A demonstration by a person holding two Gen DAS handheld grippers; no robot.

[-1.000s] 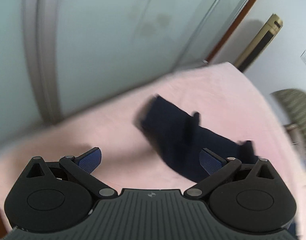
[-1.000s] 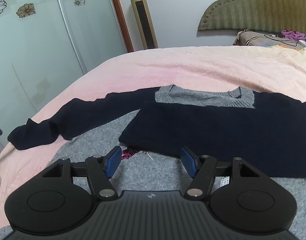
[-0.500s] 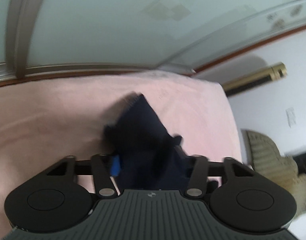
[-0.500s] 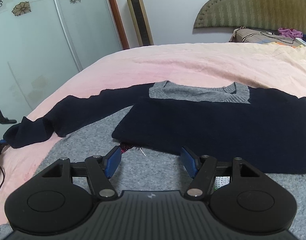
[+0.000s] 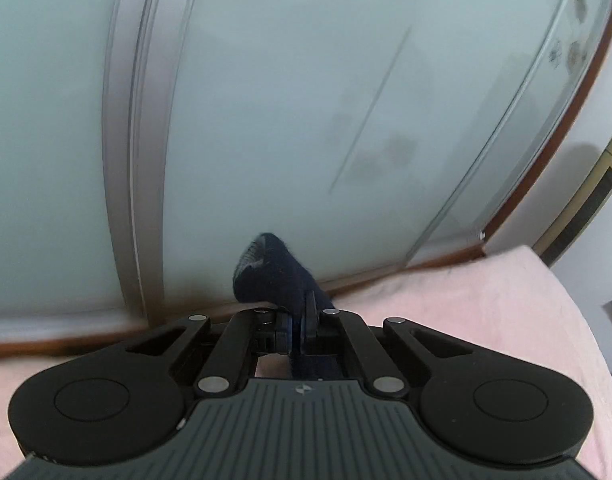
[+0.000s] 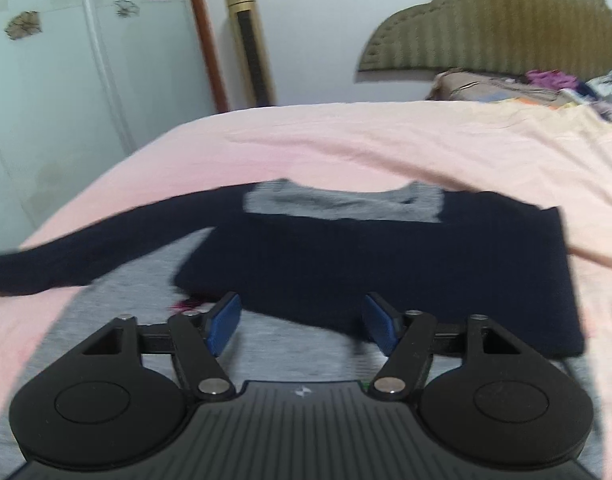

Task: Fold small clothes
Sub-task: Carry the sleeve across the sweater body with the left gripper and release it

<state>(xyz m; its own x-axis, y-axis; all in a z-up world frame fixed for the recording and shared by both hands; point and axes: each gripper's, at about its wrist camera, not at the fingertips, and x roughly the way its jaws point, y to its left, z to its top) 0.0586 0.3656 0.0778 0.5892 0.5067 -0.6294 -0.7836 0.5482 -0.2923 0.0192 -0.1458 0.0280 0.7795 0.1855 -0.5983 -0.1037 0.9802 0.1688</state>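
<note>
Since a second ago the left hand-held gripper (image 5: 297, 330) has gone from wide open above the sleeve cuff (image 5: 274, 270) to fully closed on it, and the cuff now sticks up past its fingertips against the frosted wardrobe door (image 5: 266, 100), with the pink bed (image 5: 486, 300) falling away below and to the right of it. Seizing the very end of the sleeve seems a sensible choice, since it lets the whole arm of the garment be swung over in one piece. Meanwhile the right hand-held gripper (image 6: 302, 322) has kept its blue pads (image 6: 223, 322) wide apart with nothing between them, hovering just above the grey lower part of the sweater (image 6: 346, 256). Ahead of it the navy body lies flat on the bed with the grey collar (image 6: 342, 202) at the far side, and the long sleeve (image 6: 86, 256) trails off to its left. Judging from this, the step in hand is carrying that sleeve across onto the body, and the open right hand-held gripper looks placed to pin or smooth the cloth as the fold lands.
</note>
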